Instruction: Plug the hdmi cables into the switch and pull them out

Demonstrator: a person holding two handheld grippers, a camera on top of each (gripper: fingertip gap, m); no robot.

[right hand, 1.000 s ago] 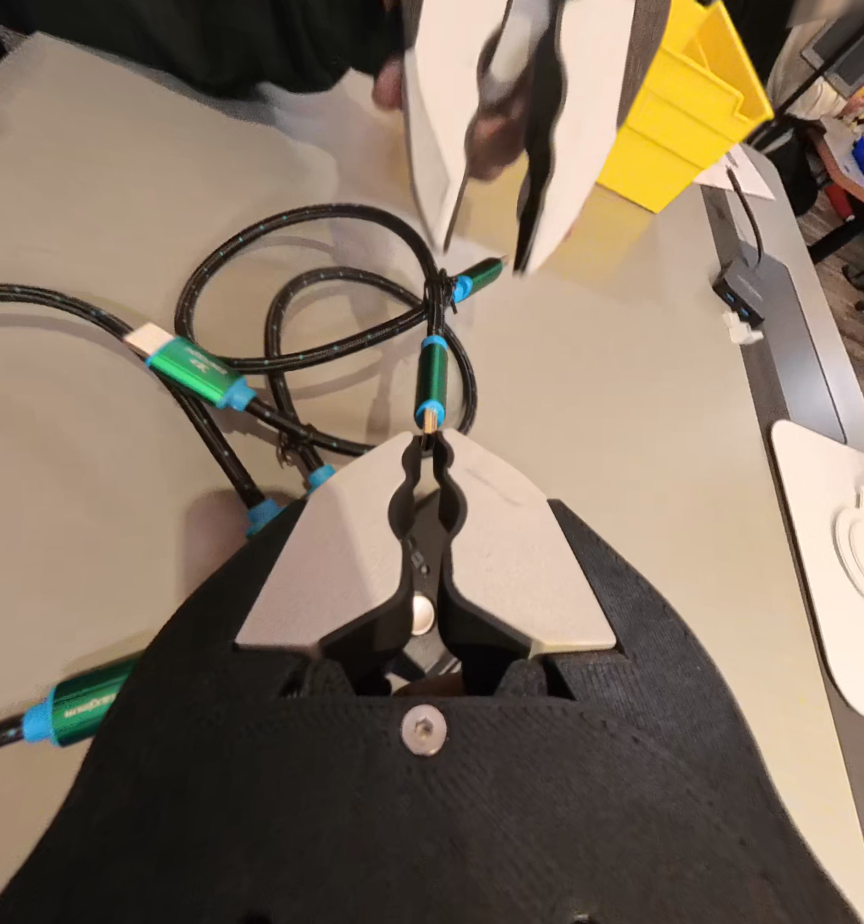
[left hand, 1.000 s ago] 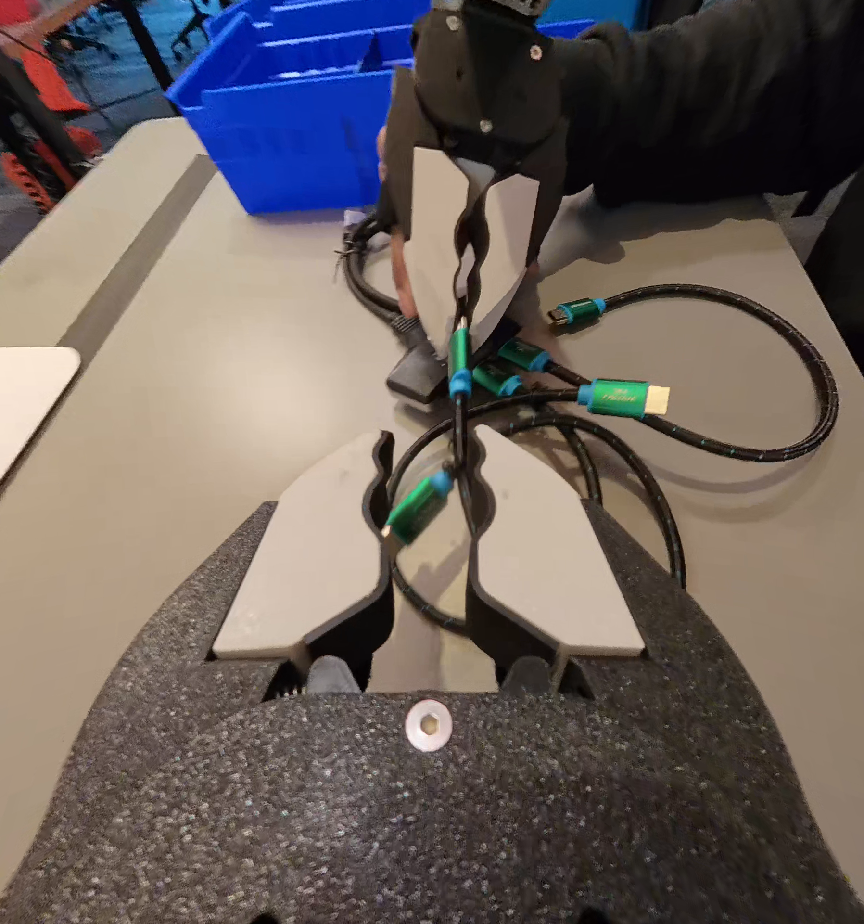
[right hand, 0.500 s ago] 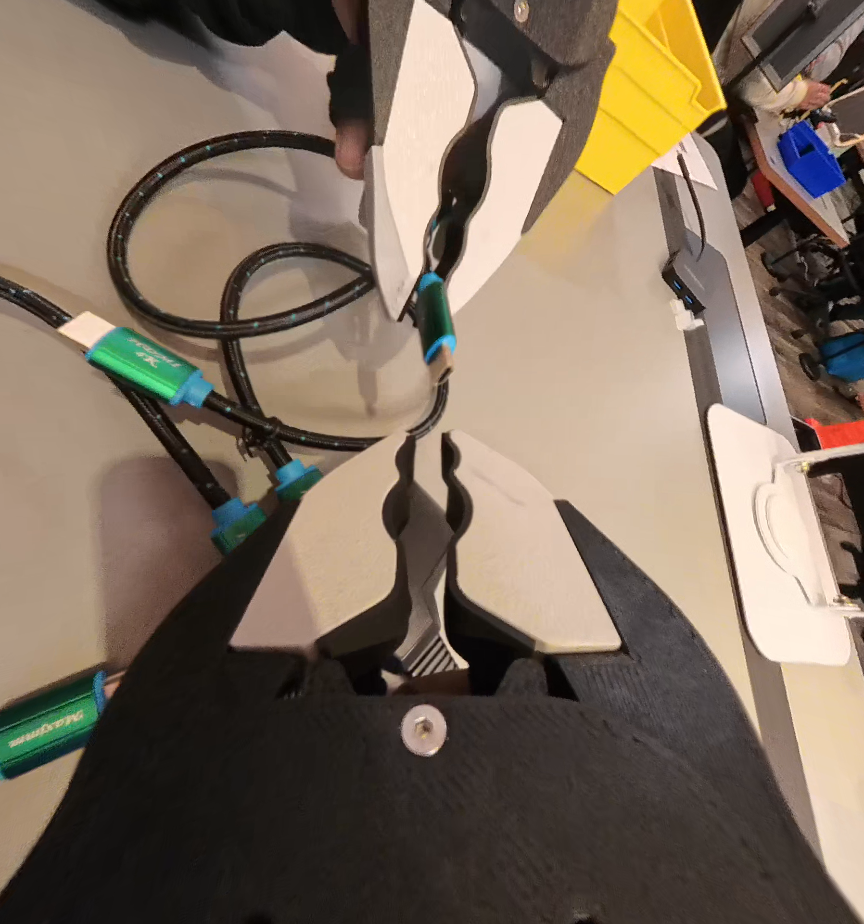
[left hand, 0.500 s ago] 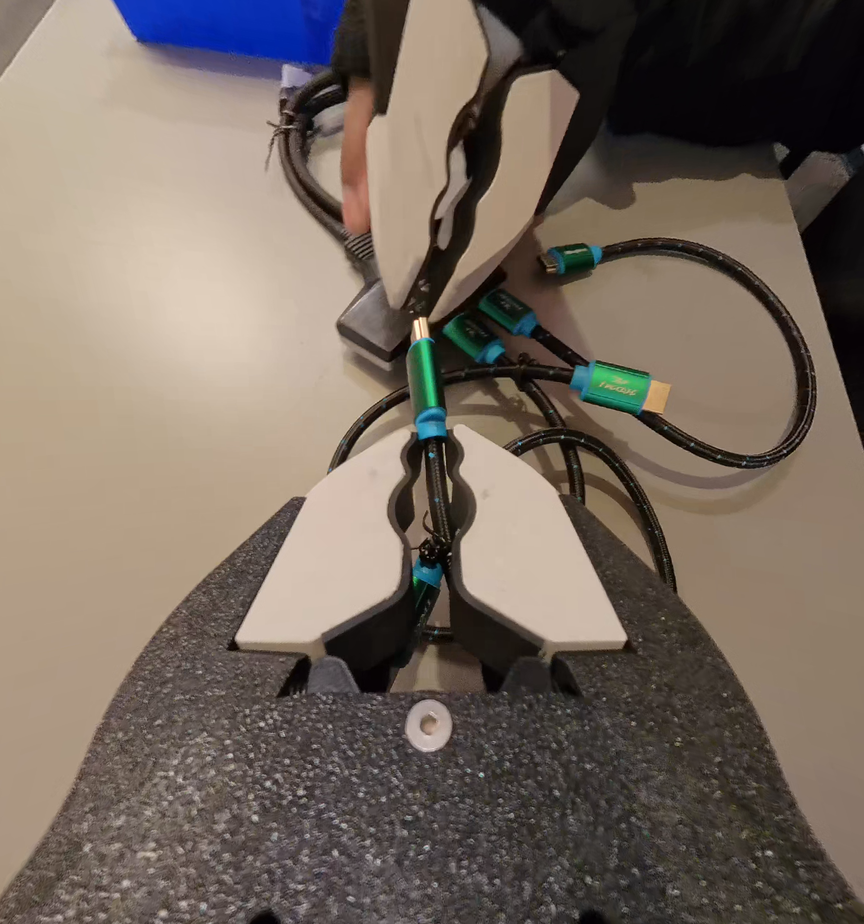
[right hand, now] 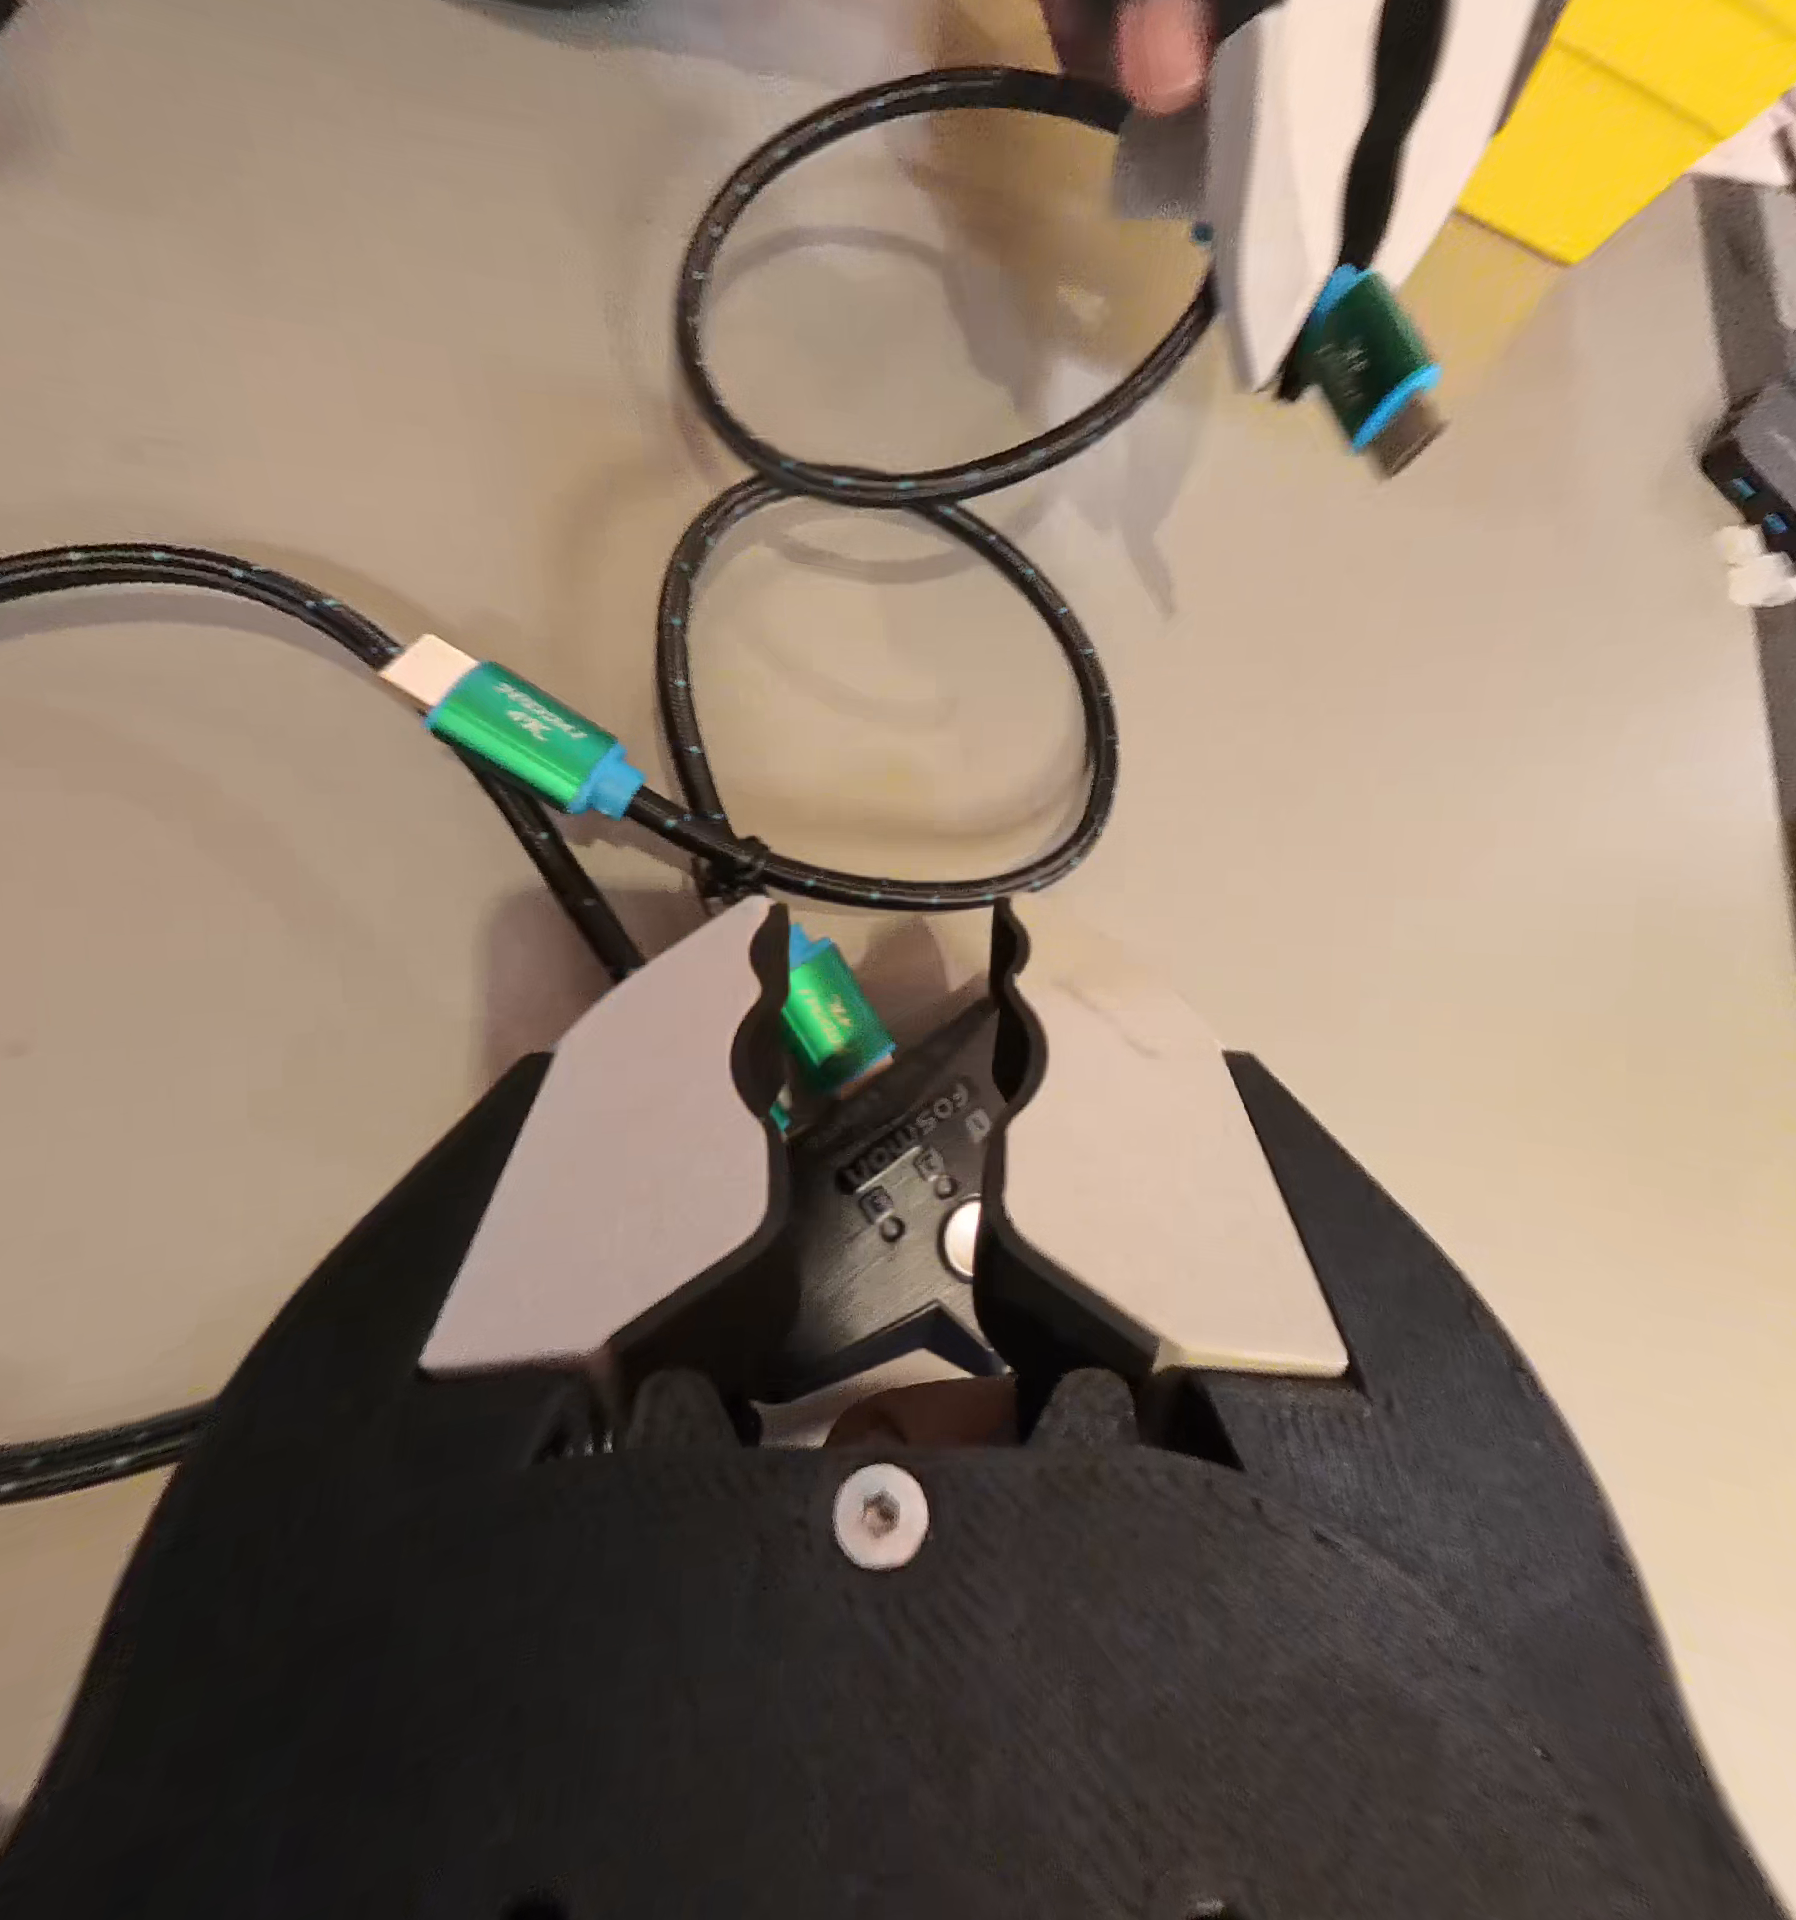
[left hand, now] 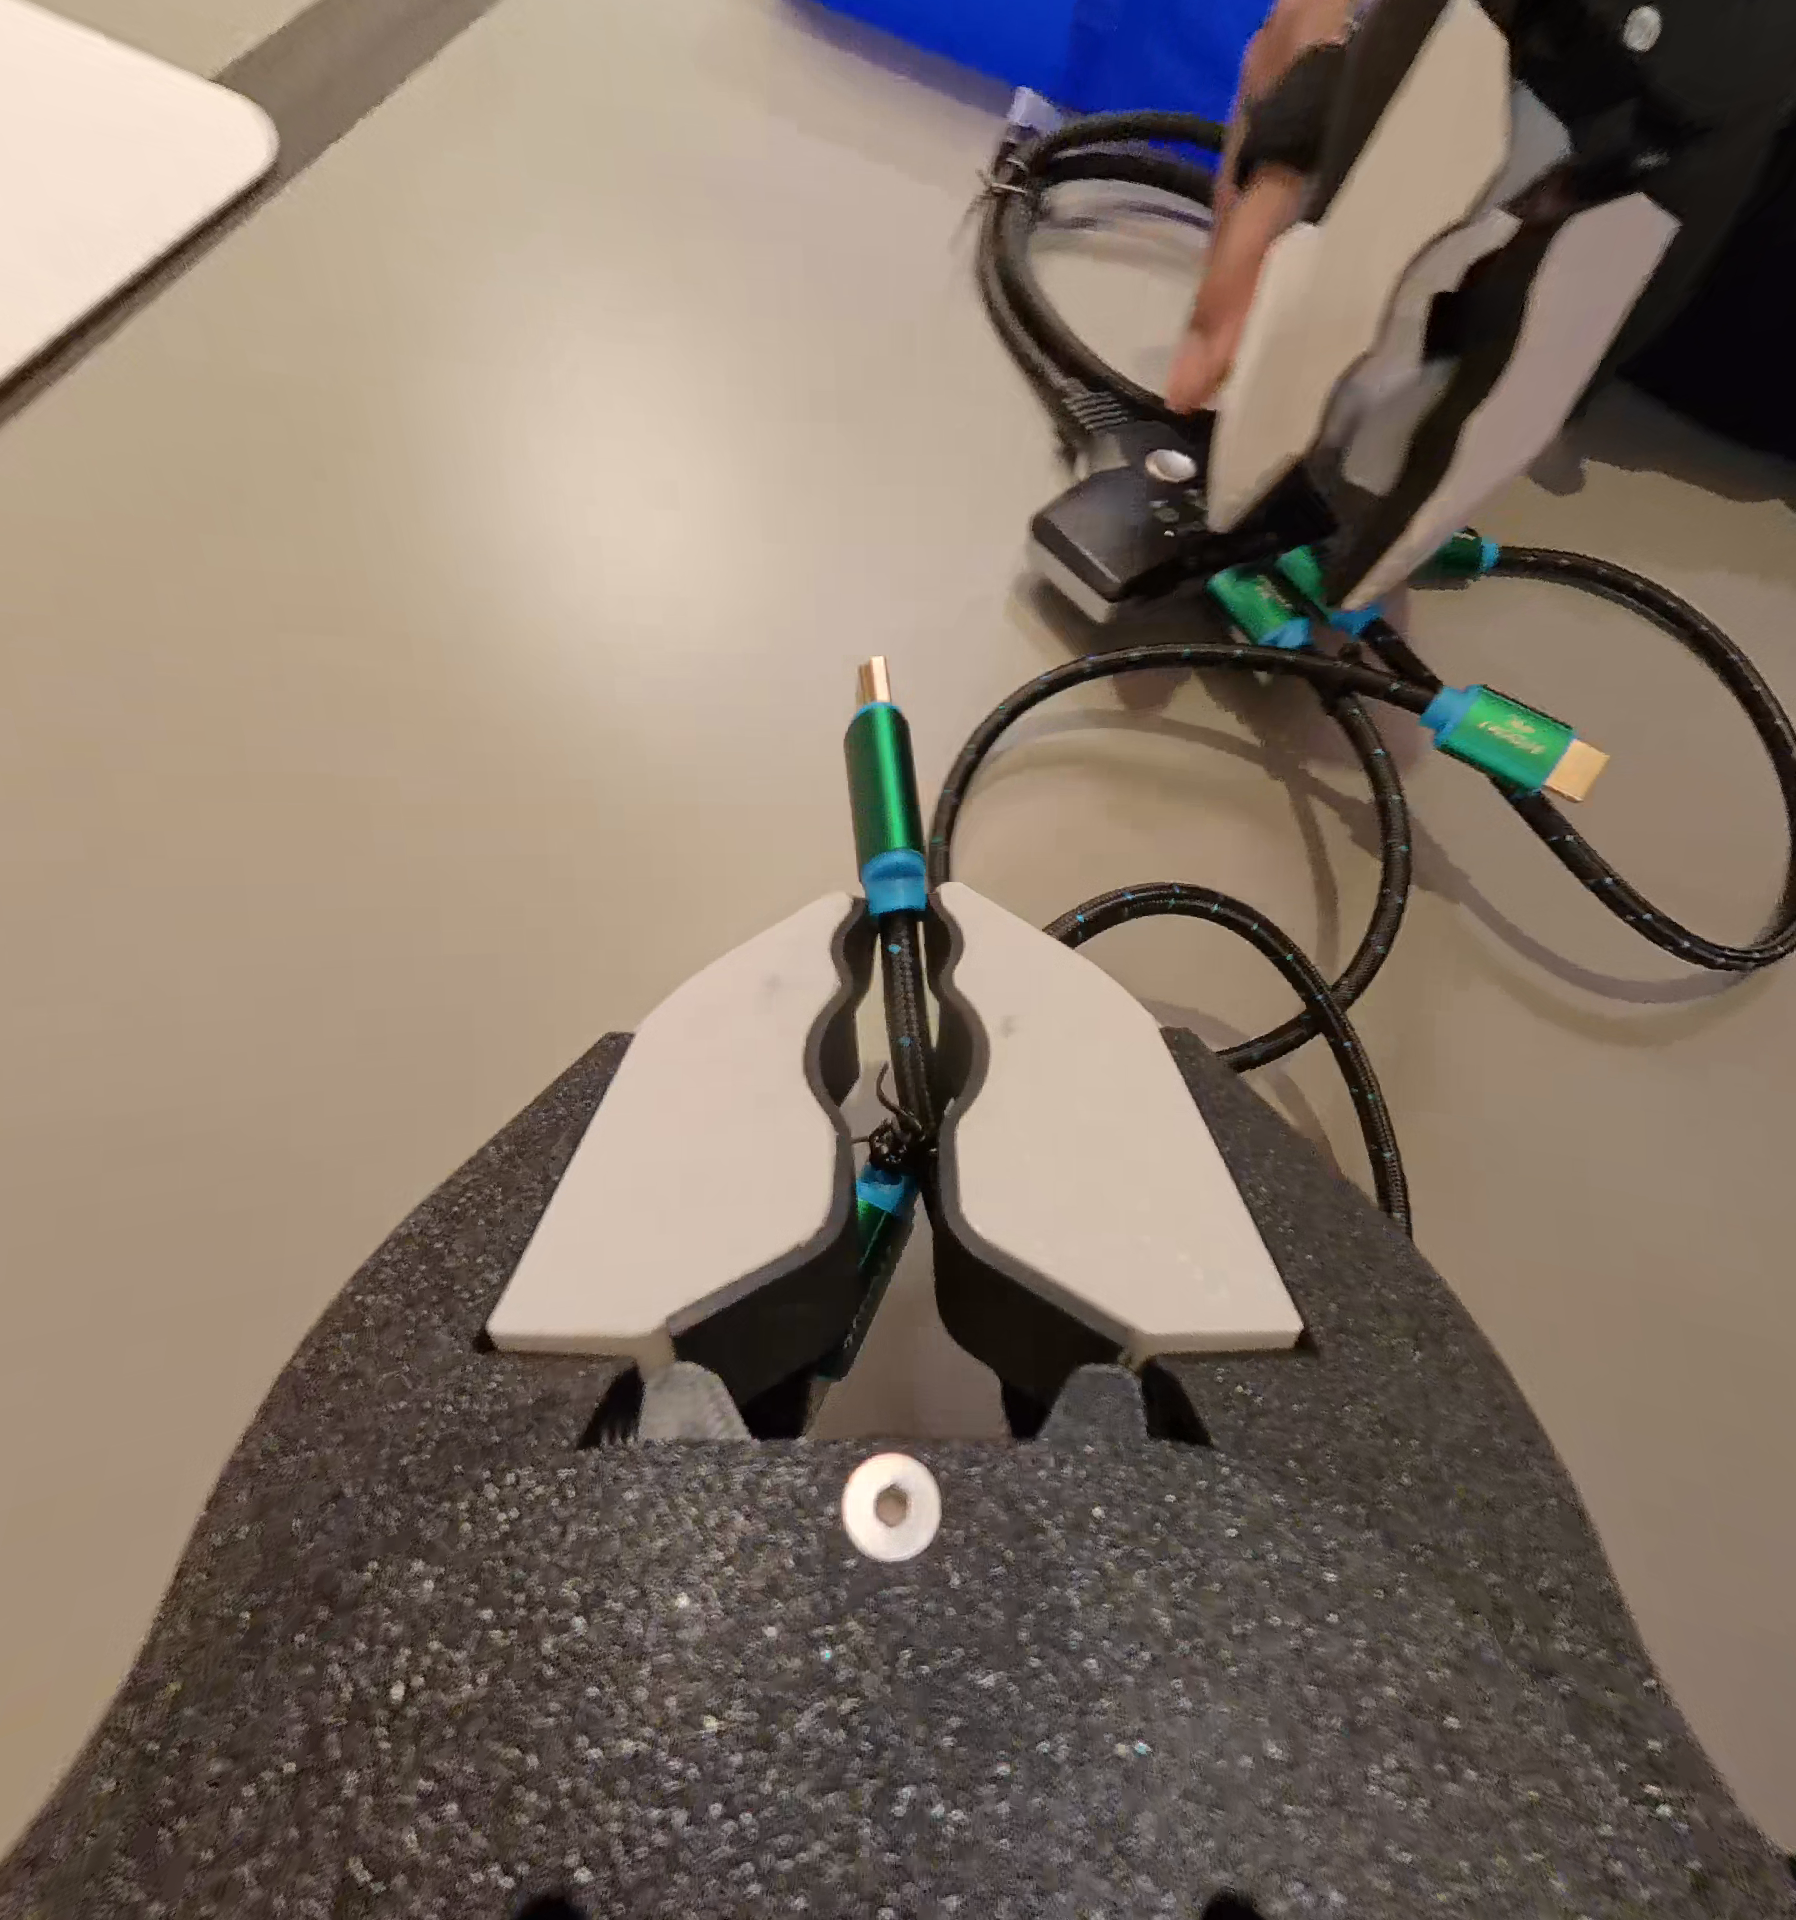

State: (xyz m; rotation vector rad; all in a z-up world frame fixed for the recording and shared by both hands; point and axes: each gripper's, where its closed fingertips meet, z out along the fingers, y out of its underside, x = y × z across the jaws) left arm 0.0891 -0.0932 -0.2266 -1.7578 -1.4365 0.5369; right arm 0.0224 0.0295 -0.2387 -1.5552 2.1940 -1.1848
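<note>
- The left gripper (left hand: 896,914) is pinching a braided black cable (left hand: 904,997) just behind its green plug (left hand: 881,781), jaws nearly closed on the cord; the plug is sticking out past the tips, gold end forward, above the table (left hand: 458,520).
- The right gripper (right hand: 878,925) is standing wide open around the black switch (right hand: 909,1195), fingers on either side; I cannot tell whether they are touching it.
- Two green plugs (left hand: 1255,606) are sitting in the switch's ports, and another loose plug (right hand: 520,732) is lying on the table nearby.
- Because the grip is on the soft cord and not the plug body, the plug is likely to be drooping or twisting, so it may be meeting the port crooked and jamming.
- If the right gripper is not clamping the switch, a push may be sliding the switch away.
- The held cable is looping across the other cords (right hand: 873,665), so a pull may be dragging them and tugging out the seated plugs.
</note>
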